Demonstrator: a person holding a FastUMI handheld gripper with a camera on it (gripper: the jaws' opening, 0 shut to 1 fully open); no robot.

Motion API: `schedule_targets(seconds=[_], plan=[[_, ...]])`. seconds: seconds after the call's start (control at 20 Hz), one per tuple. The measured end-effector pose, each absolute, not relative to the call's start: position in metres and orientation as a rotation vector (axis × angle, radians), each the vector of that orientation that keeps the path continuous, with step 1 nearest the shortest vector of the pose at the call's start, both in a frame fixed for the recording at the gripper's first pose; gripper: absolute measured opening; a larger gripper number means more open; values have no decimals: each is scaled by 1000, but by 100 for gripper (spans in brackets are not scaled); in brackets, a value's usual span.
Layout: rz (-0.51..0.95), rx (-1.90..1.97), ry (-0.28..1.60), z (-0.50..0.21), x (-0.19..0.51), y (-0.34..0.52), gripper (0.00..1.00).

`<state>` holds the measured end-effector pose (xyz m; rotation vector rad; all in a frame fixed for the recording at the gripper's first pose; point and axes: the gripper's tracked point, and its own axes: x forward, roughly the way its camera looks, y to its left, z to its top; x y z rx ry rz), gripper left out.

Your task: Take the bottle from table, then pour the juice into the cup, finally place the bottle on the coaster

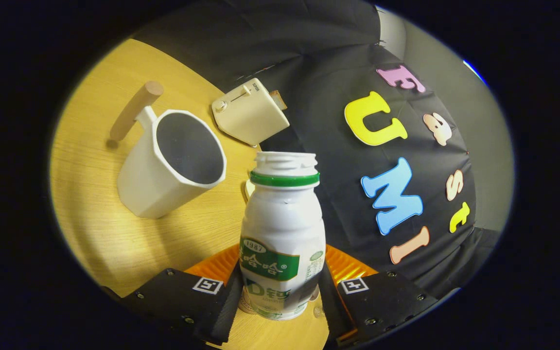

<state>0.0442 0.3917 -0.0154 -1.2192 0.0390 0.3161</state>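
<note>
Gripper view showed my tool (280, 291) clamped on the lower body of the uncapped bottle (282, 228), which I held upright so no juice spilled, while the cup (170, 163) waited on the worktop (95, 194) just beyond, mouth open for pouring.

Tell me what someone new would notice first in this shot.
The white bottle, cap off, stands out first, clamped between the gripper fingers. Beyond the fingers on the wooden table sits a white cup with a wooden handle, and past it a small cream toaster.
</note>
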Motion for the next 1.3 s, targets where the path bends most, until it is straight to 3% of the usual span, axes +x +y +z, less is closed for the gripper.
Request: schedule_targets(seconds=[1.3], plan=[[171,-1629,-131,12,57,397,73]])
